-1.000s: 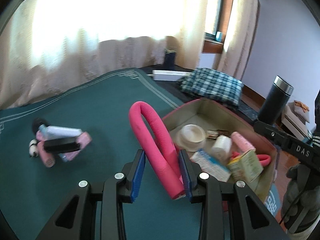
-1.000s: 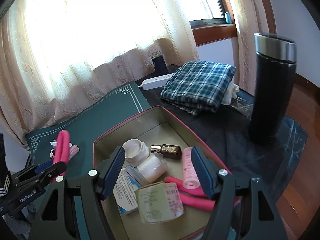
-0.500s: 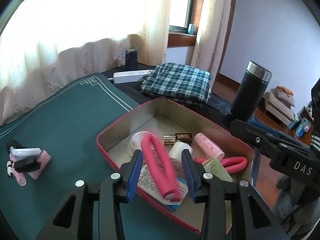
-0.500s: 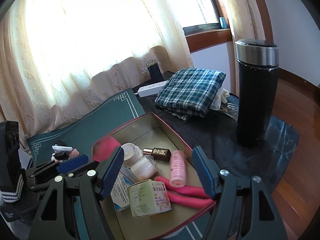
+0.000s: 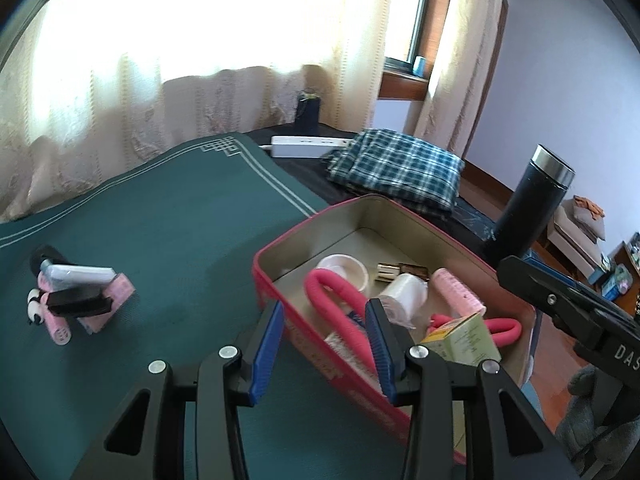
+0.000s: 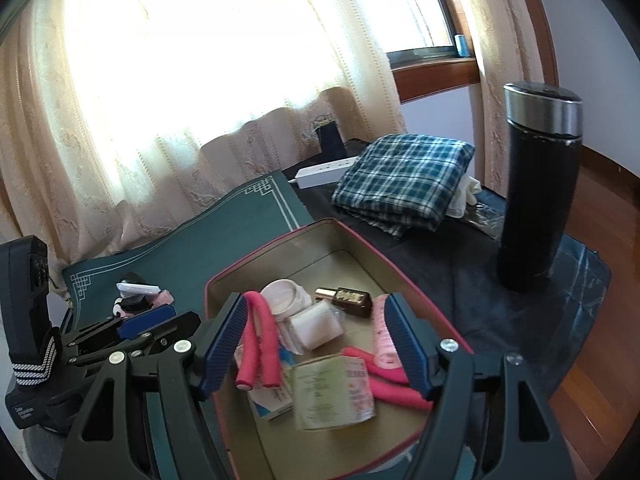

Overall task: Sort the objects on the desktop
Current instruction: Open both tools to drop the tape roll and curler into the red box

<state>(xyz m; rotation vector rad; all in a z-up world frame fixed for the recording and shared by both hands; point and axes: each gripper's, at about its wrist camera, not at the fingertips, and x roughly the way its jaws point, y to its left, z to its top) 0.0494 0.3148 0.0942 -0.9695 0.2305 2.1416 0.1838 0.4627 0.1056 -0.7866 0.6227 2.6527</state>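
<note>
left gripper [image 5: 325, 334]: jaws apart, empty | pink foam roller [image 5: 336, 304] loose in tin [image 5: 320, 354], centre-right | next: left-edge pile [image 5: 76, 298], approach low, take 1 | right gripper [image 6: 316, 350]: wide, empty

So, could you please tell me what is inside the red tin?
The red tin holds a bent pink foam roller, white jar, green box; items beneath are partly covered.

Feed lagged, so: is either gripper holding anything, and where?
Nothing is held. Left gripper is open; the pink roller lies in the tin. Right gripper is open.
</note>
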